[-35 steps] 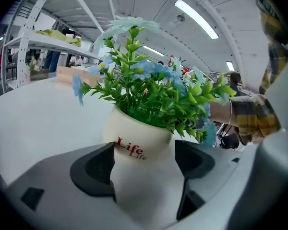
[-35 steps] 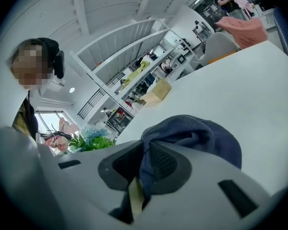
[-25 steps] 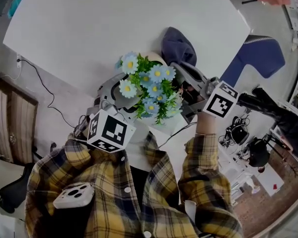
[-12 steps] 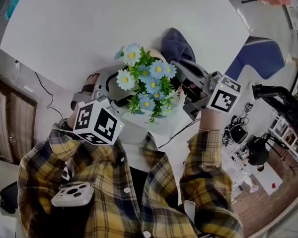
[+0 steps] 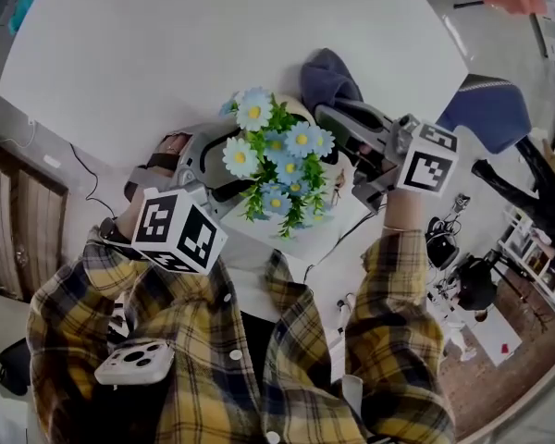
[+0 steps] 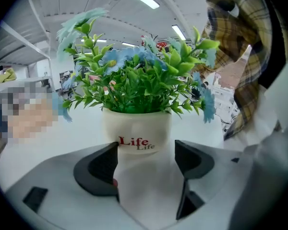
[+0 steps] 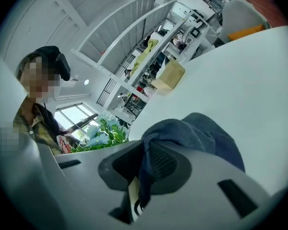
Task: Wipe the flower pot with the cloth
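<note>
A white flower pot [image 6: 137,131] with red "Life" print holds blue flowers [image 5: 277,160] and green leaves. It stands between the jaws of my left gripper [image 6: 146,152], which is shut on its body. In the head view that gripper [image 5: 233,188] holds the pot near the front edge of the white table [image 5: 166,54]. My right gripper [image 5: 342,126] is just right of the flowers, shut on a dark blue cloth [image 5: 328,80]. The cloth [image 7: 201,133] bunches out past the right gripper's [image 7: 144,162] jaws, over the table top.
A blue chair [image 5: 486,109] stands past the table's right corner. Bags and cables lie on the floor at the right [image 5: 462,276]. A phone [image 5: 134,363] sits in the plaid shirt's pocket. The wide table top stretches beyond the pot.
The left gripper's marker cube has shifted left and slightly up while keeping hold of the pot. The right gripper has moved a little right and up with the cloth.
</note>
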